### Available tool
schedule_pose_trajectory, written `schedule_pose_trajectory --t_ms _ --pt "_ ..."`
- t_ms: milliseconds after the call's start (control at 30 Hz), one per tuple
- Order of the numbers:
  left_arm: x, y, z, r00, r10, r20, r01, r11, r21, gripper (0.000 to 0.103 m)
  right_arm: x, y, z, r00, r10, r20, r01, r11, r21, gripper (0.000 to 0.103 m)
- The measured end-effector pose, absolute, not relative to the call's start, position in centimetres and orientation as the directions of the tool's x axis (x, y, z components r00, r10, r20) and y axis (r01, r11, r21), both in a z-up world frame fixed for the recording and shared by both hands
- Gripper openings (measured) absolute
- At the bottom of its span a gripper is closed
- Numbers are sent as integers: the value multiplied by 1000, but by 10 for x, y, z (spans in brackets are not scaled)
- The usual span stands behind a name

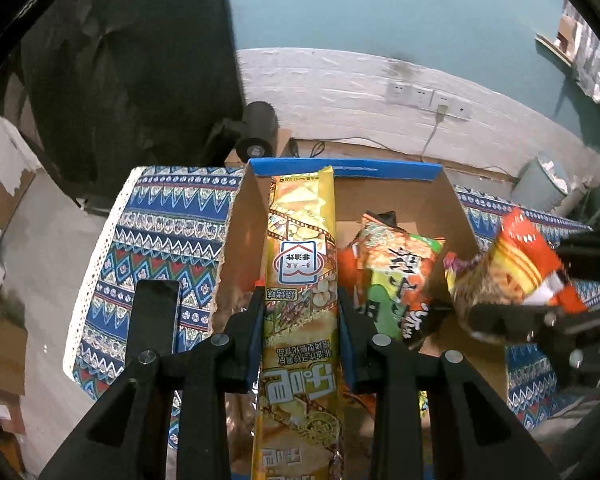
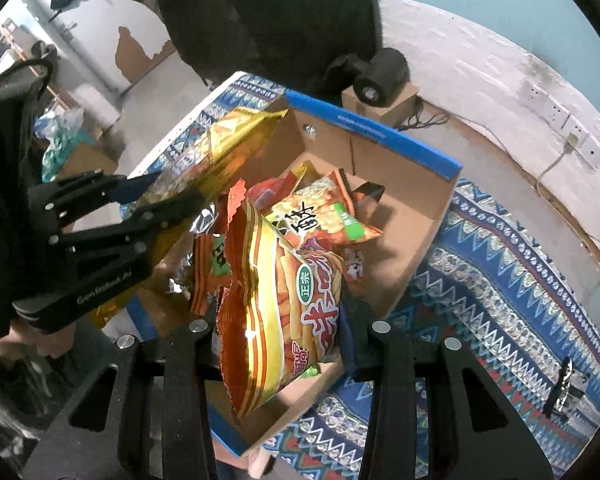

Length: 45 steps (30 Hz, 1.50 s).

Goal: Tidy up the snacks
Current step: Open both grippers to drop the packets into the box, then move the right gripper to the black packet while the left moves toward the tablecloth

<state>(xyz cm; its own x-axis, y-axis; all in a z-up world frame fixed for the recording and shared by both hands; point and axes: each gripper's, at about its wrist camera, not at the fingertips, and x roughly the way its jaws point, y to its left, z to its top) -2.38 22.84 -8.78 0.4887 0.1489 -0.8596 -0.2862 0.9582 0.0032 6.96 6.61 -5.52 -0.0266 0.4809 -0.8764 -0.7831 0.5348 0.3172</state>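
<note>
- Yellow bag (image 1: 300,280): glossy printed film, smooth, catching light along its edge.
- Red bag (image 2: 276,300): shiny crinkled foil-like plastic with a bright glare spot.
- Green bag (image 2: 320,216), at 12 o'clock of the red bag: glossy plastic wrapper, creased.
- Box (image 2: 400,248): matt brown cardboard, rough torn edge at its 9 o'clock side; blue printed rim, slightly smoother.
- Cloth (image 2: 500,300): woven patterned fabric, matt, with a white lace-like border.
- Left gripper (image 1: 300,304): matt black plastic, silver metal screw heads, blue rubbery pads.
- Right gripper (image 2: 280,332): same matt black plastic and metal screws.
- Wall (image 1: 340,88): rough white-painted brick.
</note>
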Motion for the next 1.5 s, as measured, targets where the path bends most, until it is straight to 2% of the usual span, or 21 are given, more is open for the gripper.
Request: schedule_pose_trajectory --t_ms 167,233,300,367,400,733,933,1033,1333,1400,1500 --pt "-20 236 -102 443 134 -886 -314 949 -13 33 69 71 -64 -63 469 -881 -777 531 338 41" --pt "-21 236 -103 443 149 -884 -323 946 -2 36 69 70 -65 -61 465 -883 -772 538 337 42" --pt "-22 235 -101 445 161 -881 -330 944 6 52 70 68 -64 -62 466 -883 -768 542 340 49" --pt "-24 235 -99 453 162 -877 -340 940 -3 62 70 64 -59 -54 476 -878 -764 546 344 54" --pt "-26 235 -97 461 164 -872 -344 939 -6 64 71 63 -58 -53 480 -876 -762 547 346 57" --pt "-29 221 -92 461 164 -872 -319 948 9 64 72 43 -47 -5 479 -878 -759 570 316 63" --pt "-28 201 -90 464 160 -871 -275 961 30 69 76 22 -47 18 466 -884 -748 593 298 64" --pt "-24 189 -89 466 154 -871 -249 968 39 69 80 6 -50 30 457 -889 -734 613 291 69" --pt "-11 154 -82 471 125 -873 -178 983 45 70 93 -51 -57 67 426 -902 -686 676 268 69" --pt "-7 142 -79 475 121 -872 -151 987 55 75 96 -65 -60 74 421 -904 -671 692 267 73" --pt "-3 126 -76 482 118 -868 -116 991 70 77 101 -87 -60 92 418 -904 -650 713 263 75"
